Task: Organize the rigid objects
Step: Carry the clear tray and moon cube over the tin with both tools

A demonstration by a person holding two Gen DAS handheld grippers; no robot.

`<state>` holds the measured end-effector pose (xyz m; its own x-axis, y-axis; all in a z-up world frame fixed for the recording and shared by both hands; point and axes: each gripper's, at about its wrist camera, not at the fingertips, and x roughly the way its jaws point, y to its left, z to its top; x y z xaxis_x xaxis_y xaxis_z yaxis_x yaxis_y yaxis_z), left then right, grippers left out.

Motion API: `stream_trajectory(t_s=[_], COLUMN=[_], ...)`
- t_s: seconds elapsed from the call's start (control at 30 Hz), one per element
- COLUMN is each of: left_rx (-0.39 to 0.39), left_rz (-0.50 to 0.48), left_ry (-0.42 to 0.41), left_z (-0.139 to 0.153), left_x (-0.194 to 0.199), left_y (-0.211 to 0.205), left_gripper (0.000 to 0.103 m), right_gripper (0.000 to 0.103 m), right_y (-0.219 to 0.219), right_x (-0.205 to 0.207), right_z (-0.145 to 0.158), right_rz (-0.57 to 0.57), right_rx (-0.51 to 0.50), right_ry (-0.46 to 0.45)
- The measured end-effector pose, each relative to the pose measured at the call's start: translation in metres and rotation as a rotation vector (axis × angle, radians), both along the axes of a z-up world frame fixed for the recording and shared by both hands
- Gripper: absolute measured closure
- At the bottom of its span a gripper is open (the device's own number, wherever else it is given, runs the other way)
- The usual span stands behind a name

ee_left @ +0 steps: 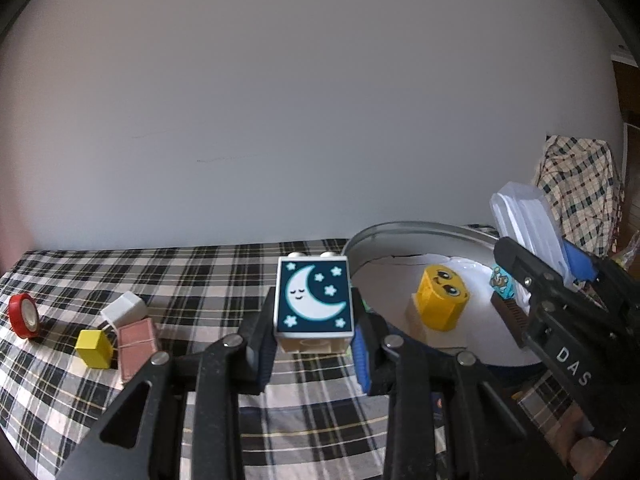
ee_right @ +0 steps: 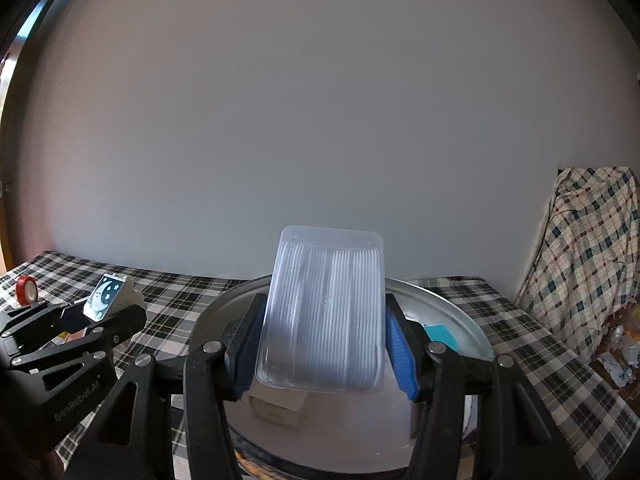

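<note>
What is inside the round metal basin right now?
A yellow face block and a small teal item lie in the metal basin; the right hand-held gripper hides the rest.

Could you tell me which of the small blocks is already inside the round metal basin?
The yellow block with the cartoon face sits inside the basin. The plain yellow cube, pink block and white block lie outside on the checked cloth.
</note>
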<state>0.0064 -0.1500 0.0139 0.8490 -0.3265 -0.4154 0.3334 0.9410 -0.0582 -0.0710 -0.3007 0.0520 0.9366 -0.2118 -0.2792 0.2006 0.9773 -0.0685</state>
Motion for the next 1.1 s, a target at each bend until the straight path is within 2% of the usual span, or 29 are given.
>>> stream_trajectory(t_s=[0.67, 1.1], left_rx=[-0.02, -0.023], left_rz=[-0.089, -0.105], left_ry=[0.024, 0.078], left_z=[0.001, 0.0], left_x=[0.003, 0.013], left_y=[-0.058, -0.088], left_gripper=[0.072, 0.072], right_gripper=[0.045, 0.045], right_y=[-0.051, -0.072], right_x=[0.01, 0.03], right_z=[-0.005, -0.013], right_rz=[-0.101, -0.109], right_rx=[-0.015, -0.019], right_ry=[0.032, 0.091])
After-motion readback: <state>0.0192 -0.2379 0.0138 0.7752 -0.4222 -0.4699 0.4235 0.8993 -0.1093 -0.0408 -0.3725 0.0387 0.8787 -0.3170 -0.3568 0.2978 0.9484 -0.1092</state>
